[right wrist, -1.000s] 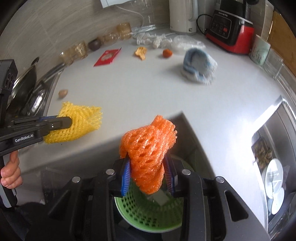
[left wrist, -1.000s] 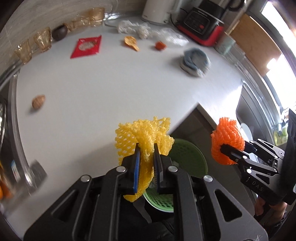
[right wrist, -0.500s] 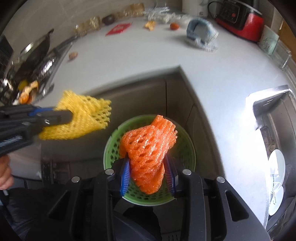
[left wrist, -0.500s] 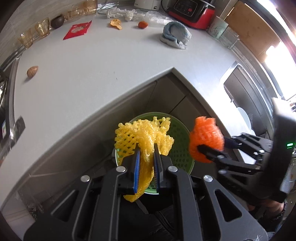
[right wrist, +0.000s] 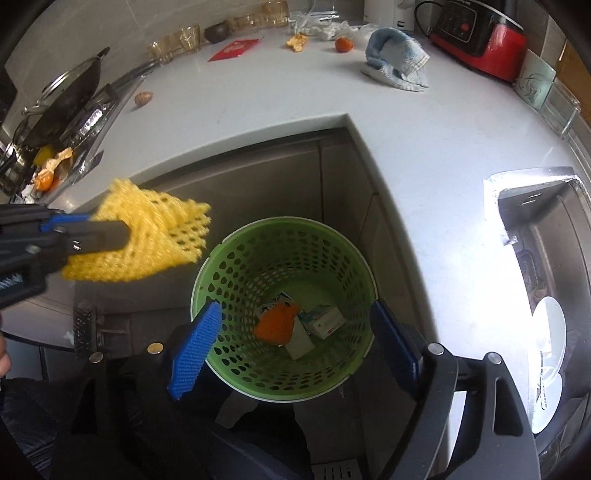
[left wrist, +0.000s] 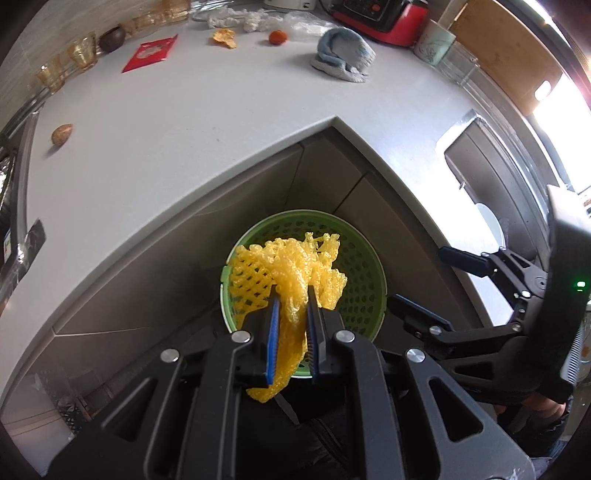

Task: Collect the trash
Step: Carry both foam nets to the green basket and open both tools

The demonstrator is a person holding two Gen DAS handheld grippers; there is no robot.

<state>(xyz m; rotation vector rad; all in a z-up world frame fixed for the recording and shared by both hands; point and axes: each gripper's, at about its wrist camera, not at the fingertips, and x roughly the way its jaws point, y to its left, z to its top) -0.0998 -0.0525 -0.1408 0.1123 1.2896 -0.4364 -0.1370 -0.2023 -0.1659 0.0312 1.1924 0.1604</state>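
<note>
a: what have i got in the left gripper (left wrist: 291, 325) right now?

b: from my seat, its jaws are clamped on the yellow foam net (left wrist: 295, 273). the net bunches up between the blue pads (left wrist: 272, 332) and spills out above and below them. in the left wrist view it hangs over the green basket (left wrist: 364, 269), which stands on the floor in the inside corner of the white counter (left wrist: 184, 122).

a: and my right gripper (right wrist: 295, 345)?

b: its jaws are opening, standing wide with nothing between them. i'm looking straight down through them into the basket (right wrist: 236, 266). the orange foam net (right wrist: 275, 325) lies at the bottom, beside a small white carton (right wrist: 327, 321) and some other paper scraps.

a: is the yellow net over the basket from that side too?

b: in the right wrist view it sits to the upper left of the rim, blurred, so i can't tell how well it lines up. the left wrist view puts it above the opening.

a: what's left on the counter?

b: a red packet (left wrist: 151, 55), a piece of orange peel (left wrist: 224, 38), a small orange fruit (left wrist: 277, 37), a crumpled blue cloth (left wrist: 343, 55), and a brown nut (left wrist: 61, 133) off alone near the stove side. some white crumpled plastic (right wrist: 321, 27) lies at the back by the red appliance (right wrist: 480, 40). more peel (right wrist: 46, 173) lies by the pan (right wrist: 62, 99) on the stove.
</note>
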